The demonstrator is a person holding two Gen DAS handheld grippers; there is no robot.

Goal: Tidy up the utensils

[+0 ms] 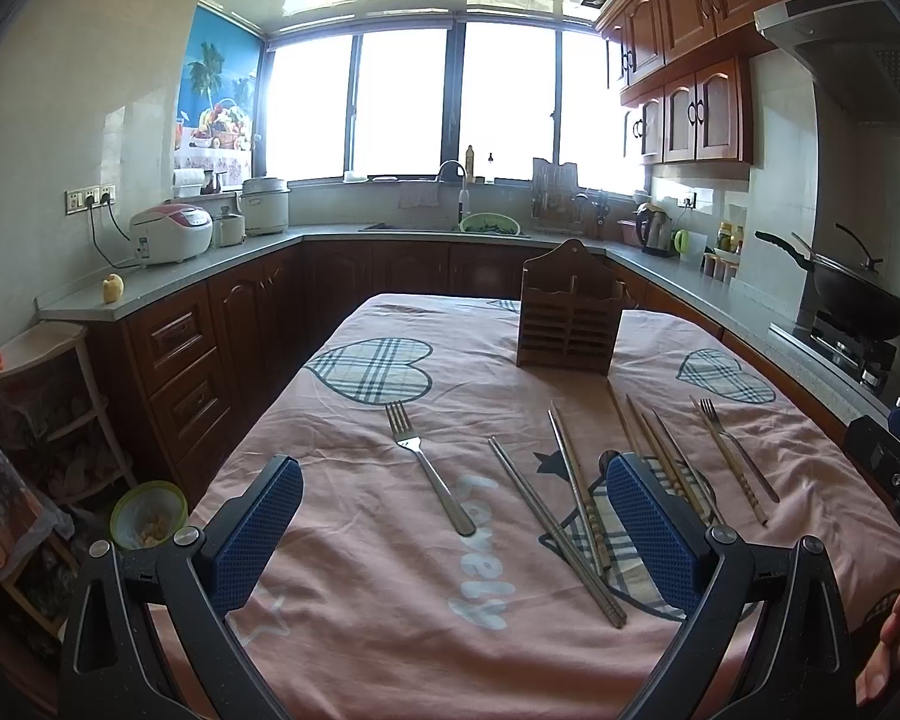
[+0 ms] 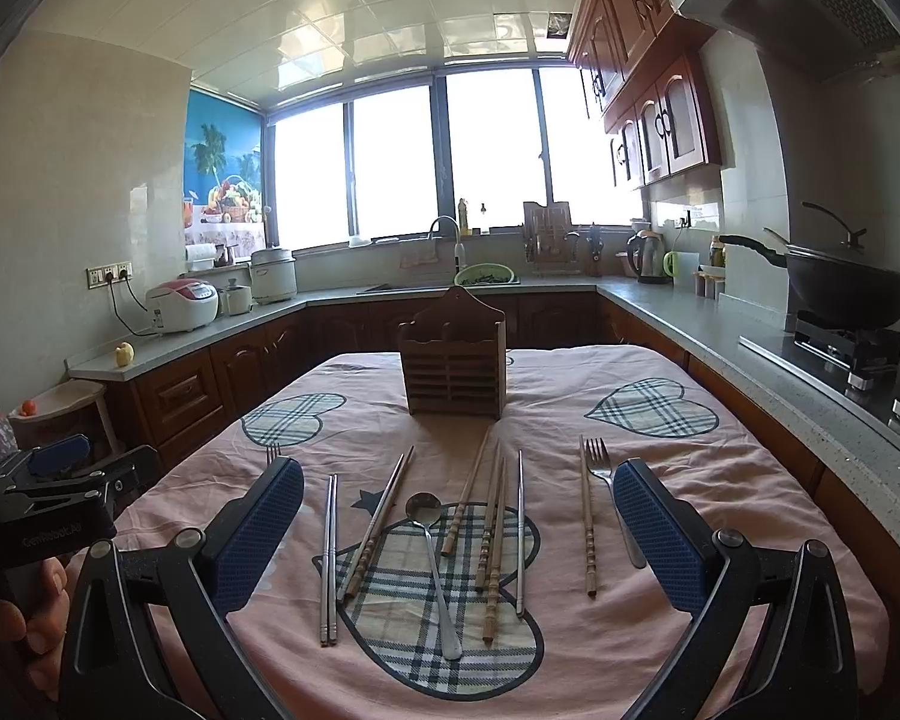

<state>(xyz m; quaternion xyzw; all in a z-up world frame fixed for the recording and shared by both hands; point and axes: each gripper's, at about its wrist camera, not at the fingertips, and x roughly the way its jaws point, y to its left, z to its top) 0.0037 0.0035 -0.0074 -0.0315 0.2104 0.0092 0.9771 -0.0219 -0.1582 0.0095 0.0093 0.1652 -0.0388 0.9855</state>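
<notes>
Both the left gripper (image 1: 453,525) and right gripper (image 2: 459,531) gape wide, empty, above scattered chopsticks (image 2: 329,558), wooden holder (image 2: 453,360) beyond.

Spoon (image 1: 606,461) bowl and wooden chopsticks (image 1: 669,456) partly behind left hand-held gripper's finger (image 1: 654,531)

- The worktop (image 2: 750,480) wore a pink cloth with plaid hearts.
- The utensil holder (image 2: 453,360) was brown wood.
- The spoon (image 2: 435,564) was silver.
- The left claw (image 1: 456,516) and right claw (image 2: 459,522) had blue dotted pads on black frames.
</notes>
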